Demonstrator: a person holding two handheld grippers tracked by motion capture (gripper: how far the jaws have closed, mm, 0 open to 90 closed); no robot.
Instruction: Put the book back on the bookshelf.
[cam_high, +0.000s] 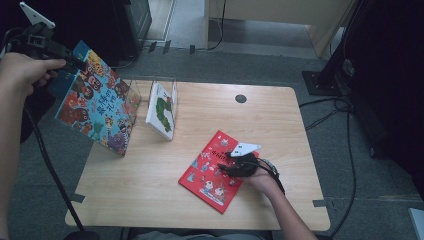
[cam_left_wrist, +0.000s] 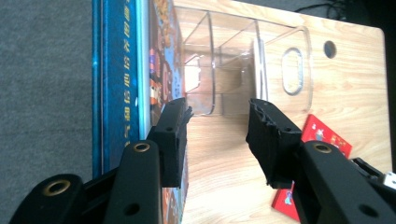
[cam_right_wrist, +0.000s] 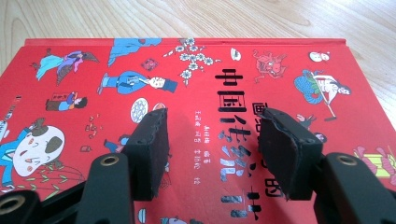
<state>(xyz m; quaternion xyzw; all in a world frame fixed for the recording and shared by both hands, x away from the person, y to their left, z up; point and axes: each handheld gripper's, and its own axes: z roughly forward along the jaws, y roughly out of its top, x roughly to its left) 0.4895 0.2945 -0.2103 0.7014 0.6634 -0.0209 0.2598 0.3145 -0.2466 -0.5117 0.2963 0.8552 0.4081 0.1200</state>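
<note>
A large colourful picture book (cam_high: 97, 102) stands tilted at the left end of a clear acrylic rack (cam_high: 167, 82). My left gripper (cam_high: 76, 61) hovers at its upper edge. In the left gripper view the jaws of the left gripper (cam_left_wrist: 217, 109) stand open with only air between them, and the book's blue spine (cam_left_wrist: 119, 70) lies just outside the left jaw. A red picture book (cam_high: 210, 175) lies flat on the table. My right gripper (cam_high: 225, 162) is over its cover (cam_right_wrist: 196, 70). The right gripper (cam_right_wrist: 212, 121) is open and holds nothing.
A white book with a green caterpillar (cam_high: 162, 110) leans in the rack's right slot. The wooden table (cam_high: 150, 195) has a round cable hole (cam_high: 241, 98) near its far edge. Cables and dark stands lie on the floor to the right.
</note>
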